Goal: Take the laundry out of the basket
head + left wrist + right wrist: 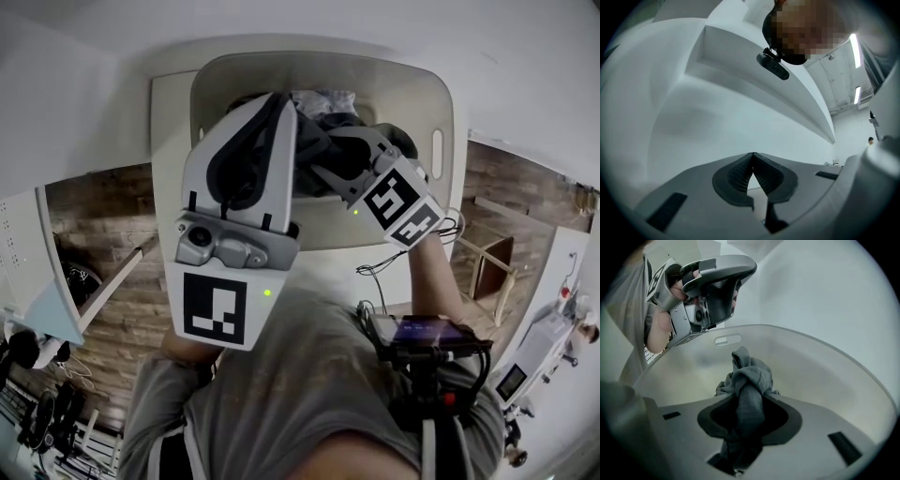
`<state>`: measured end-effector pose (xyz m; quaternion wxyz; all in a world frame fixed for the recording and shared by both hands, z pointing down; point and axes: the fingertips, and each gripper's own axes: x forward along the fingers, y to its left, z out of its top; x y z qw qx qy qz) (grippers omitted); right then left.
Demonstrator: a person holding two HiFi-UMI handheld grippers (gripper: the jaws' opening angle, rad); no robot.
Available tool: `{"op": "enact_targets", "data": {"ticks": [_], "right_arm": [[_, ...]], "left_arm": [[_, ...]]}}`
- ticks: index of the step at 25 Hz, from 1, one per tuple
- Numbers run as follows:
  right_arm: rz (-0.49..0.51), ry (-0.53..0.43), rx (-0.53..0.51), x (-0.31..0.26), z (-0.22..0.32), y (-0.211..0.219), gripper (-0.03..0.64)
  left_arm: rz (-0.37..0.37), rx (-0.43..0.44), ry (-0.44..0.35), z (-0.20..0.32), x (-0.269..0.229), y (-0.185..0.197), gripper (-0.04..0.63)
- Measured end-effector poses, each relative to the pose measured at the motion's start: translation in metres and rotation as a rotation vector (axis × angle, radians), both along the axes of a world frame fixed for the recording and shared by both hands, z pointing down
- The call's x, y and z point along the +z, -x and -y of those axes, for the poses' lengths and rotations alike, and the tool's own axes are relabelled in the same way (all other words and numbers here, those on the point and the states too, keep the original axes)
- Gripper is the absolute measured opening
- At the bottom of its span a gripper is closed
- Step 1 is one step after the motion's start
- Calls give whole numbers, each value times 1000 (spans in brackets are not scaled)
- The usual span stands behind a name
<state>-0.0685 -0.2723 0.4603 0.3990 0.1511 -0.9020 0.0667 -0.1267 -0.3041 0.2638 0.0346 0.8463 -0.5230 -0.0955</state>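
Well left of the basket (403, 84), wooden floor (103, 225) below the edge of the white table (171, 122) that carries it. In front of the basket's left half in the head view, raised and pointing about level: the left gripper (753, 157), shut tight with ribbed pads meeting at the tips and nothing between them, facing only blank white wall. Blocks much of the basket's near left rim and interior from the head camera with its broad pale body and black square marker (214, 307). Behind that body, inside the basket, a loose heap of laundry: a pale patterned piece (323, 98) against the far wall, darker fabric beside it, most of the heap hidden by the two tools. Right of centre, angled steeply down over the basket's near rim: the right gripper (749, 397), narrowed onto a grey cloth (749, 380), the pads pinching a twisted fold of it. Bunched knot of that cloth standing up past the fingertips, the rest trailing back between the jaws, all of it inside the basket's walls. Beyond the cloth, the basket's smooth inner wall with a handle slot (726, 340) in the far side. Marker cube (403, 206) of the right gripper over the basket's near right wall. Right of the basket, a black cable (375, 267) hanging by the table edge, then more wooden floor with a light wooden frame (492, 262) standing on it, well apart from the basket.
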Motion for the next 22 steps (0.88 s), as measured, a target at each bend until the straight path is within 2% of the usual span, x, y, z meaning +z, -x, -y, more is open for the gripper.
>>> {"op": "enact_targets", "data": {"ticks": [10, 16, 22], "right_arm": [[159, -109, 109, -46, 17, -2, 118], [290, -233, 183, -119, 19, -11, 112], [411, -339, 254, -177, 14, -17, 110]], "left_arm": [[20, -2, -42, -14, -18, -9, 8], [37, -11, -102, -39, -52, -14, 9], [58, -3, -135, -63, -63, -16, 8]]}}
